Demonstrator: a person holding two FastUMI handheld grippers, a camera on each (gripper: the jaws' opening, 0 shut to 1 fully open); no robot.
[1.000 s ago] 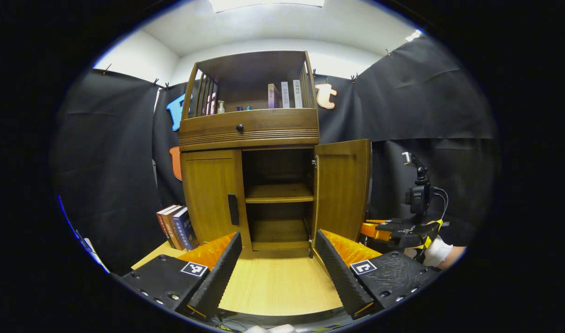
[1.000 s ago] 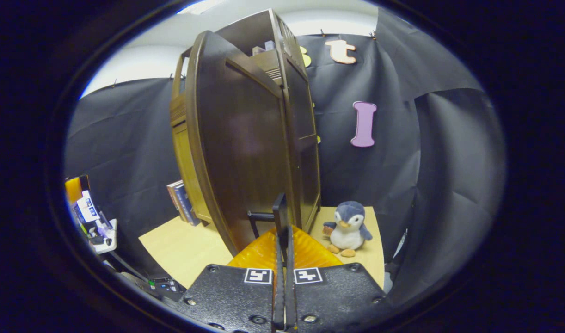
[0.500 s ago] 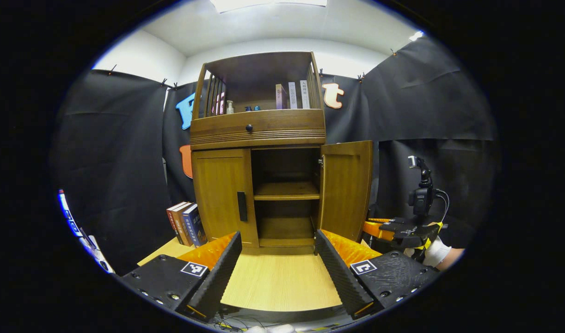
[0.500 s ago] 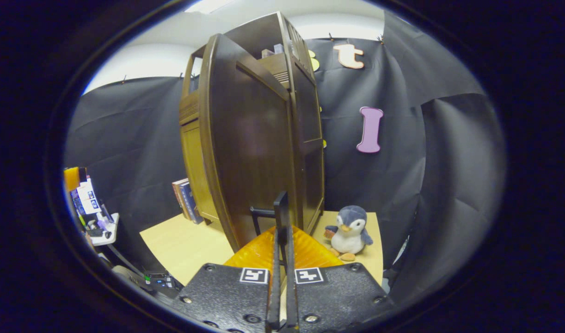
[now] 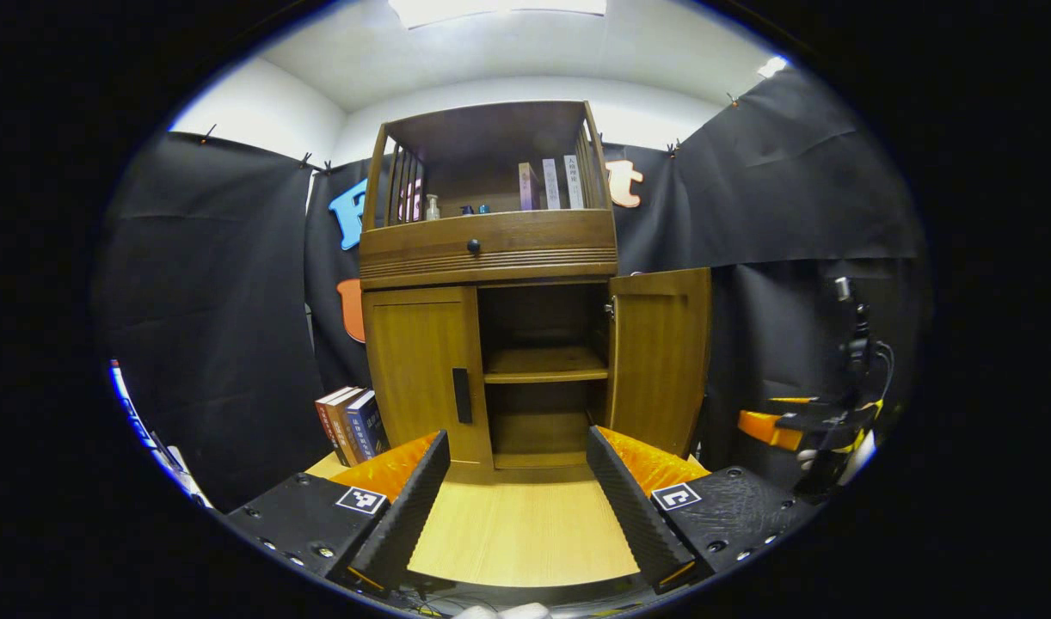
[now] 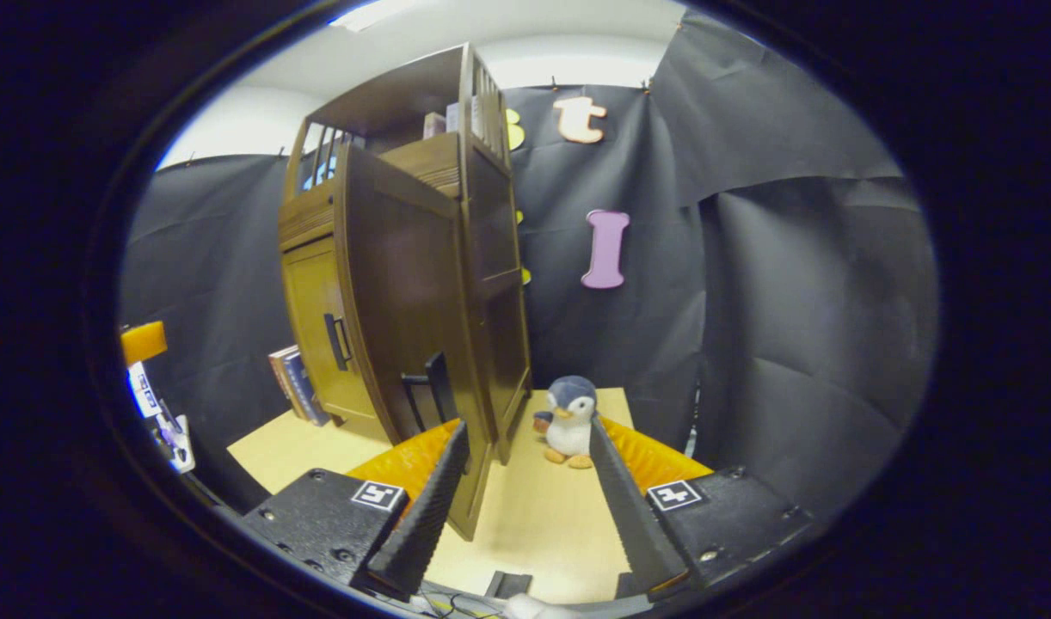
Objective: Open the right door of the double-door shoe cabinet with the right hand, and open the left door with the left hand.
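Before the shoe cabinet (image 5: 491,258), right door (image 5: 659,357) ajar, both grippers (image 5: 517,481) (image 6: 525,481) spread, empty.

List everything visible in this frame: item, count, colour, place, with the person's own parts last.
Shoe cabinet: one, brown wood, on tabletop.
Right door: one, brown, swung open.
Left door: one, brown, closed.
Handles: two, dark, one per door.
Books: three, red to blue, left of cabinet.
Shelf books: three, pale, top shelf.
Plush penguin: one, grey-white, right of cabinet.
Tabletop: one, light wood.
Left gripper: open, facing cabinet.
Right gripper: open, beside right door.
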